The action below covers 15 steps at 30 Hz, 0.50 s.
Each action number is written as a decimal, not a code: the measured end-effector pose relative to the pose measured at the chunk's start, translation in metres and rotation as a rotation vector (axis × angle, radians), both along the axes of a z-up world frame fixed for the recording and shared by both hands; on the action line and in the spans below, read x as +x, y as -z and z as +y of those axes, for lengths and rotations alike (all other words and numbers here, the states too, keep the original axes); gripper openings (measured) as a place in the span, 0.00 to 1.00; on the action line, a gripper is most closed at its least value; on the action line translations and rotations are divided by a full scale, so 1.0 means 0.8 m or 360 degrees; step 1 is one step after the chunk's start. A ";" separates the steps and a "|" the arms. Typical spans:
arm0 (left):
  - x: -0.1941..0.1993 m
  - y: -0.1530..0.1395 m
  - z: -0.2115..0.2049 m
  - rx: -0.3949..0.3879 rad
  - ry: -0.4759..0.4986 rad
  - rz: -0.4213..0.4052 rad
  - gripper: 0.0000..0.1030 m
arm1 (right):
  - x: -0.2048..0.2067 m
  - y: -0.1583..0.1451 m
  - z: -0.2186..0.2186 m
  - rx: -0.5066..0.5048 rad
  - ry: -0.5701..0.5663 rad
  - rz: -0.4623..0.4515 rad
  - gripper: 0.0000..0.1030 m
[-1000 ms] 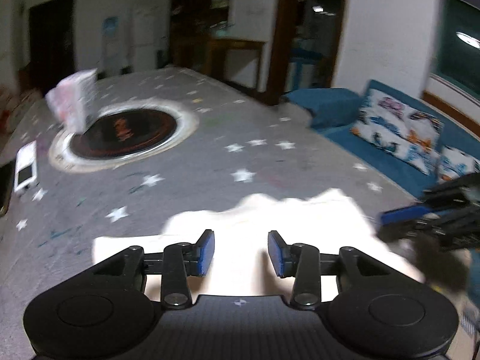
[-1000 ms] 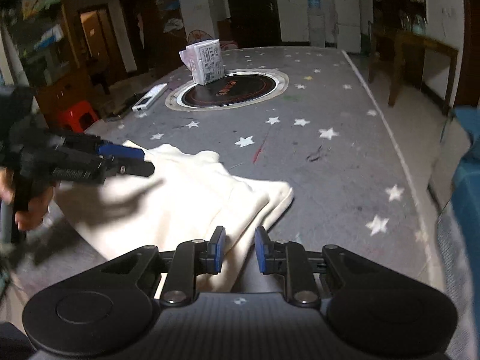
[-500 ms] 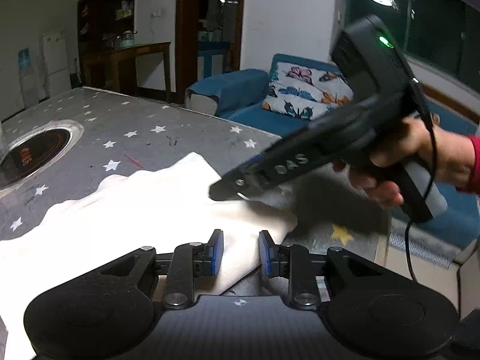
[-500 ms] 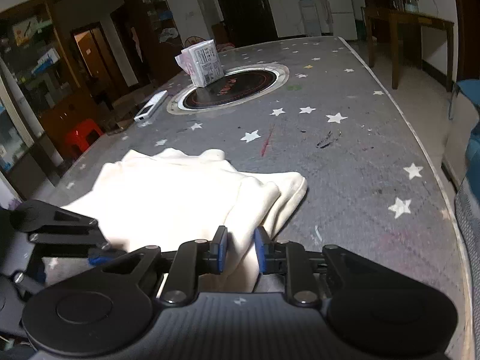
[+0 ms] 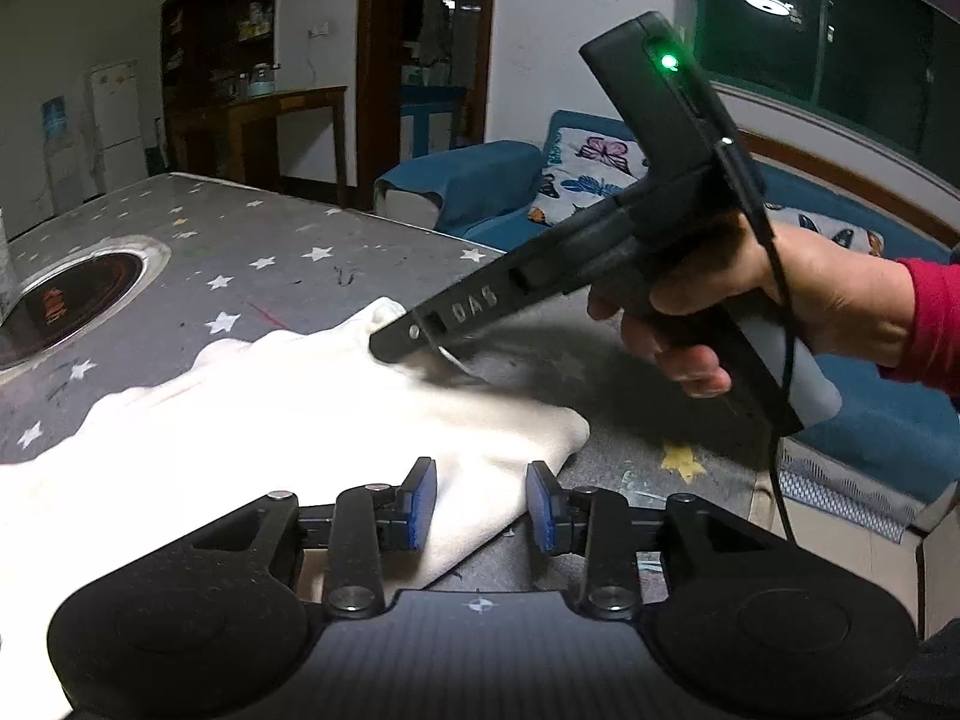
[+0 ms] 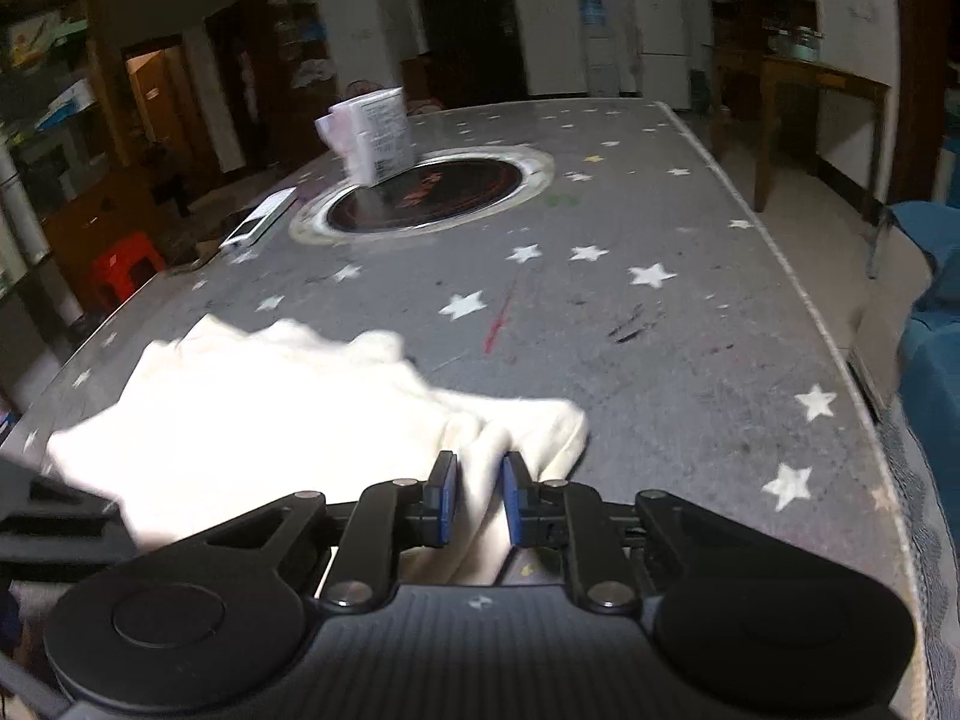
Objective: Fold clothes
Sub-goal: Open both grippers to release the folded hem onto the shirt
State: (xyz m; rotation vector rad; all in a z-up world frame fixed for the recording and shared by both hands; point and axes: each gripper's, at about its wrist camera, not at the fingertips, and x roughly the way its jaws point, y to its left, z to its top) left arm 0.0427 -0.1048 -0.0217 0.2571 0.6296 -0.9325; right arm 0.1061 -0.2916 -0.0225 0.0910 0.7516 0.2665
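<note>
While the soft cream-white cloth garment (image 6: 252, 420) lies bunched on the near part of the grey table with white stars (image 6: 660, 324), both tools work at its right corner. The right gripper (image 6: 478, 495) has its blue pads pinching a thick fold of the cloth. The left gripper (image 5: 480, 504) has its pads spread, with the cloth's corner lying between them but not squeezed; its jaws have just been opening a little. In the left view, a hand (image 5: 768, 300) in a red sleeve holds the right tool low over the cloth.

The pinched fold looks lumpy, so many layers may lift together and the fold could come out crooked. The corner sits near the table edge, so a hard tug could slide the cloth off.
</note>
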 end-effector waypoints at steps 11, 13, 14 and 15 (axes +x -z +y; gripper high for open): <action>0.018 -0.027 0.118 -0.0152 -0.0488 0.0111 0.35 | -0.027 -0.029 0.039 -0.0102 -0.0215 -0.0118 0.15; 0.026 -0.024 0.139 -0.0152 -0.0602 0.0138 0.35 | -0.032 -0.029 0.052 -0.0099 -0.0278 -0.0113 0.15; 0.030 -0.022 0.148 -0.0152 -0.0651 0.0152 0.35 | -0.033 -0.027 0.057 -0.0095 -0.0303 -0.0113 0.15; 0.031 -0.019 0.156 -0.0154 -0.0677 0.0184 0.35 | -0.035 -0.026 0.063 -0.0092 -0.0328 -0.0111 0.15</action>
